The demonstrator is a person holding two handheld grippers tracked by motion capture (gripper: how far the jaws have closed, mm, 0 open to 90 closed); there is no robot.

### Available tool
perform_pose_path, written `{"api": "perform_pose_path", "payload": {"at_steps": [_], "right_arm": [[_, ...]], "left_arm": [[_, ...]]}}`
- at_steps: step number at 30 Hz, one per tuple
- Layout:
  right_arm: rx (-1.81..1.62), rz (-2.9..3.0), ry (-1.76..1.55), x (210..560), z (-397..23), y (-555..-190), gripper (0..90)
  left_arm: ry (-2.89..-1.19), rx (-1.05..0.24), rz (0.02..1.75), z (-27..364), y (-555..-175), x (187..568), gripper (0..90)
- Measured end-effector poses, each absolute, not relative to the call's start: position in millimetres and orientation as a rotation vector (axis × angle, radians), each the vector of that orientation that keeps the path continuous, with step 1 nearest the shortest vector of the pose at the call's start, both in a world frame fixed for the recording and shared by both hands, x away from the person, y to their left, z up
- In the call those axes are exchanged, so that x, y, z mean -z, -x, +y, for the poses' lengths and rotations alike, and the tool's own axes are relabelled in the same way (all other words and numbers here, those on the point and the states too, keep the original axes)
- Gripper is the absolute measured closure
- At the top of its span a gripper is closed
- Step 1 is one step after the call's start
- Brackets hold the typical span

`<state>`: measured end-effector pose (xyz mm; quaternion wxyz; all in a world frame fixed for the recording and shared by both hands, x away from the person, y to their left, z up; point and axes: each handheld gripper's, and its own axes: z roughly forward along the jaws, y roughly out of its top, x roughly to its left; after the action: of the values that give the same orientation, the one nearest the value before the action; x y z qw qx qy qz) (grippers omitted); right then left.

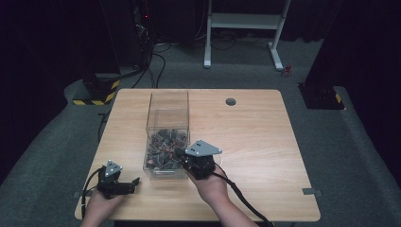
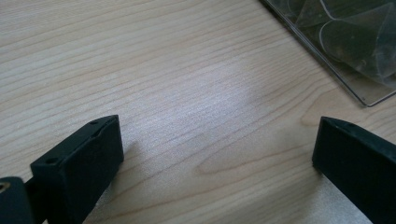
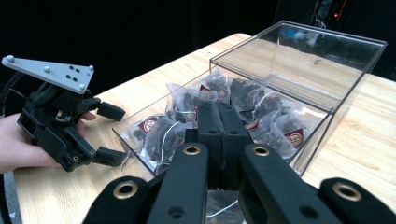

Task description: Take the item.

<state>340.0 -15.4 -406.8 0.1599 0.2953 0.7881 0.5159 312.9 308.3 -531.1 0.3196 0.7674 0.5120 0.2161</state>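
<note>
Right gripper (image 1: 182, 152) over the tea-bag box (image 1: 166, 138), left gripper (image 1: 134, 183) resting to its side.

The right hand (image 1: 211, 185) comes in from the bench's near edge and points its gripper forward and slightly left over the near end of the clear box; its jaws are clenched together, tips among the tea bags (image 3: 187, 122), and whether a bag is pinched between them cannot be told. The left hand (image 1: 94, 203) sits low near the bench's (image 1: 255, 142) front left corner, its gripper aimed rightward at the box, jaws released and wide apart over bare wood. The box stands left of centre on the bench, its long axis running away from the person, with the bags heaped in its near half.
</note>
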Motion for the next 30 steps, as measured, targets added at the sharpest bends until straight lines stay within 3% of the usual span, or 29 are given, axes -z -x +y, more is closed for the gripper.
{"api": "perform_pose_path", "payload": {"at_steps": [30], "right_arm": [[-1.46,2.175,-0.89,398,-47,-345,90.0]], "left_arm": [[-2.017,-0.568,1.346,308,-313,531,2.2]]}}
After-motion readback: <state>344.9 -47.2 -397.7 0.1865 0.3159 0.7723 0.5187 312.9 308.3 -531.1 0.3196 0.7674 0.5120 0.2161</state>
